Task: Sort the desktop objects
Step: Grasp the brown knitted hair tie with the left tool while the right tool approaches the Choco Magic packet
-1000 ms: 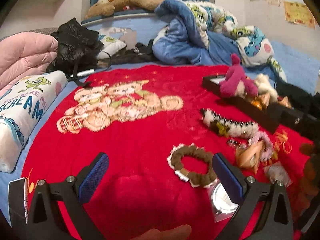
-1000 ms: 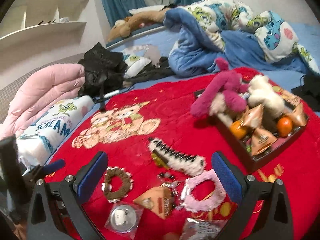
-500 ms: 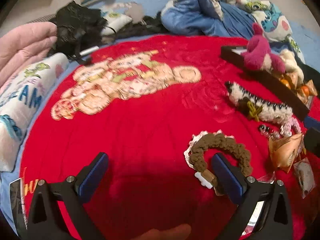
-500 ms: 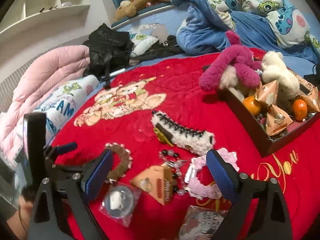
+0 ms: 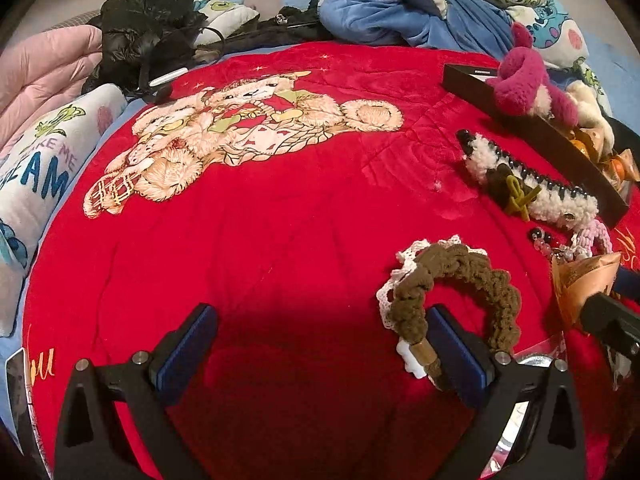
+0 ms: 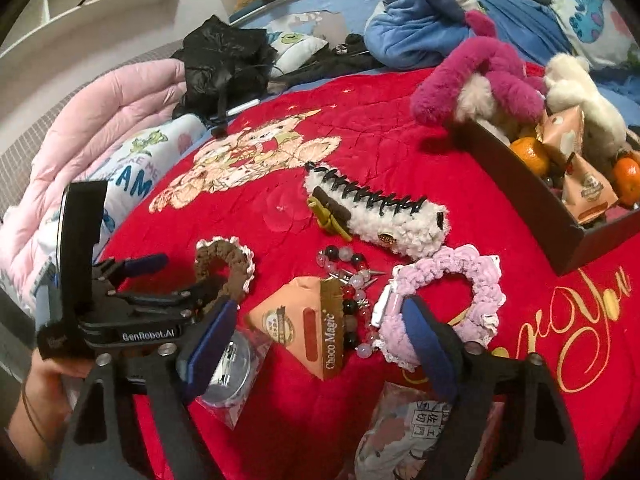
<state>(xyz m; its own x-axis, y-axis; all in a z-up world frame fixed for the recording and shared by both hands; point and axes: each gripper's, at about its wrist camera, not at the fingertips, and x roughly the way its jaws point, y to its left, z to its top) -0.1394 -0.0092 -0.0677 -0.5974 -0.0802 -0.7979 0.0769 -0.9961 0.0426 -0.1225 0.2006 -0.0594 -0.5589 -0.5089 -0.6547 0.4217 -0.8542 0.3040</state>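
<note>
Fingers, left wrist view: both blue pads stand wide apart, nothing pressed between them; the left gripper [image 5: 320, 350] hangs low over the red blanket [image 5: 280, 220].
Brown scrunchie, left wrist view: the brown scrunchie [image 5: 456, 276] lies flat on the blanket, its near-left arc just by the right-hand pad [image 5: 454, 356], which sits inside the ring or over it; I cannot tell which.
Left-hand step, as I judge it: one pad inside the loop, one outside, then close on a single strand; pinching the white clasp risks a slip.
Box, left wrist view: the dark box [image 5: 560, 148] with plush toys lies far right, the likely place for sorted things.
Fingers, right wrist view: the right gripper [image 6: 316, 344] has its jaws closing, pads not yet pressing on anything; a snack packet [image 6: 308, 320] and bead bracelet [image 6: 352, 280] lie between them.
Pink scrunchie, right wrist view: the pink scrunchie [image 6: 448, 296] lies at the right-hand pad [image 6: 426, 348], its near edge touching or just behind it.
Right-hand step, as I judge it: if the pink ring is meant, shift right so only its band is caught, not the beads.
Risk: the left gripper's body [image 6: 132, 312] crowds the left pad; keep the two apart.
</note>
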